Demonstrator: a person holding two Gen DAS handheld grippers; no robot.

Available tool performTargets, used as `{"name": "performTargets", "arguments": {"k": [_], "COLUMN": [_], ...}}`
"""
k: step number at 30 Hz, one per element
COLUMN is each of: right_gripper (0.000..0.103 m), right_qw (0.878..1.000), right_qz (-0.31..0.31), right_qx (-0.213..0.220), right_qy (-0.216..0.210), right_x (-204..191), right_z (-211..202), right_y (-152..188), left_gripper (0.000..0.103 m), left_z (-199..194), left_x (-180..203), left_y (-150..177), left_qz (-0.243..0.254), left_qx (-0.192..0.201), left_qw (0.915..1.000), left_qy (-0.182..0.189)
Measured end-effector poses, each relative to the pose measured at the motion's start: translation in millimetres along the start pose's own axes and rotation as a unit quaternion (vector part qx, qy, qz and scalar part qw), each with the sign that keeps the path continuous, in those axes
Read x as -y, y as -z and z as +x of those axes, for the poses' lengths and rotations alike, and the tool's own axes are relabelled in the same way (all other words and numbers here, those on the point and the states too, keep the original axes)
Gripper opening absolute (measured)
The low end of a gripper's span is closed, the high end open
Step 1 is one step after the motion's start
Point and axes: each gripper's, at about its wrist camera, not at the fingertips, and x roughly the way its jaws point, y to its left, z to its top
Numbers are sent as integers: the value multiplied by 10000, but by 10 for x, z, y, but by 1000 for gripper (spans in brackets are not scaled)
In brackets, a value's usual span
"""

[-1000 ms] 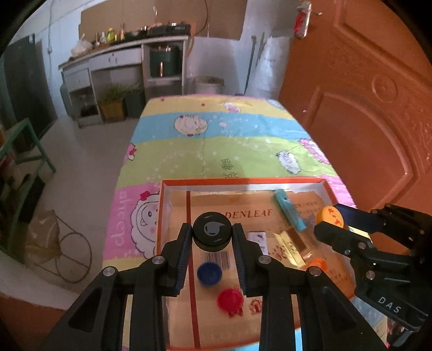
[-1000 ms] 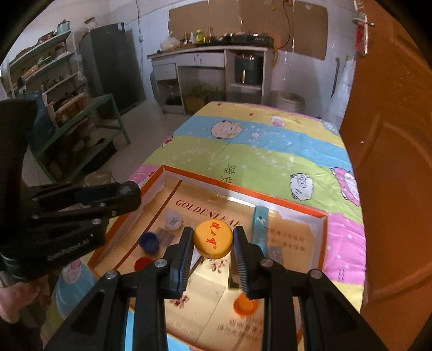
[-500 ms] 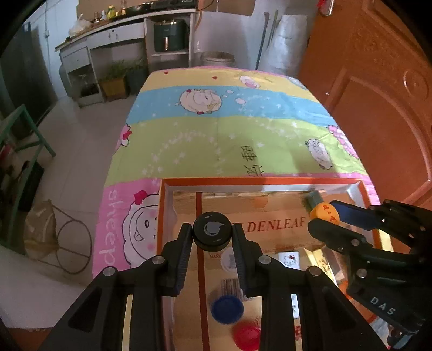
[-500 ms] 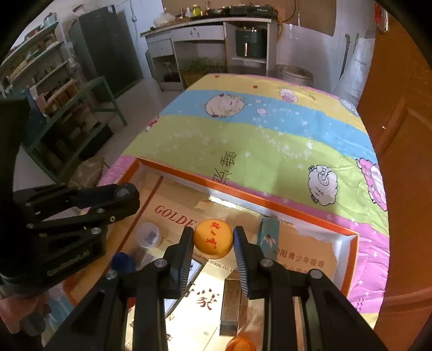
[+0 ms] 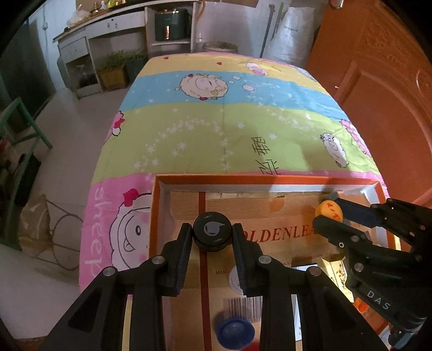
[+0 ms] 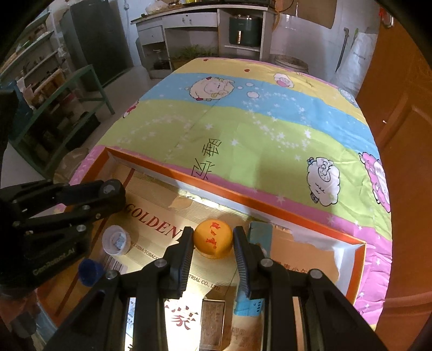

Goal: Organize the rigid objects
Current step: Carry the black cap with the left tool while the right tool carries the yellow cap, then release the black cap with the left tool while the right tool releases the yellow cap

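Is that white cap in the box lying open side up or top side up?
Open side up. In the right wrist view the white cap shows its rim and hollow inside, lying on the box floor beside the blue cap.

The near part of the orange box (image 5: 270,179) is cut off by the lower edge in both views, so its front wall cannot be seen. In the left wrist view the blue cap (image 5: 234,331) is blurred, and a red thing just beside it at the bottom edge is almost fully hidden behind a finger of the left tool (image 5: 212,244). The word printed on the box floor is partly covered by the tools in both views. In the right wrist view the light blue pack (image 6: 259,235) is half hidden behind a finger of the right tool (image 6: 213,244). The small things on the far counter (image 6: 189,16) are too small to tell.
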Motion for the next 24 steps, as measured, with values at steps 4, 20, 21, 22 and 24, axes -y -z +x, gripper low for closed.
{"name": "performTargets", "arguments": {"k": [4,20,21,22,24], "right_gripper": [30,31,31,31,31], "right_qw": [10000,9998,9998,9998,9999], "right_qz": [-43,-34,-26,-10,9], "right_qx": [-31,-123,-125,-120,-100], "right_qy": [-2,158,152,144,124], "right_x": [-28,-22,-21,-16,-15], "right_z": [39,180,181,179,168], "right_y": [-7,16,15,14,16], "left_gripper": [31,45,46,46,46], "left_z": [57,124,123,121,111], "left_x": [19,24,28,31,21], "left_y": [7,38,41,40,38], "left_qz": [50,112,115,103,43], "left_qx": [-68,-20,-7,9,43], "left_qw": [10000,9999,9999,9999,10000], "left_qy": [-42,-64,-62,-50,38]}}
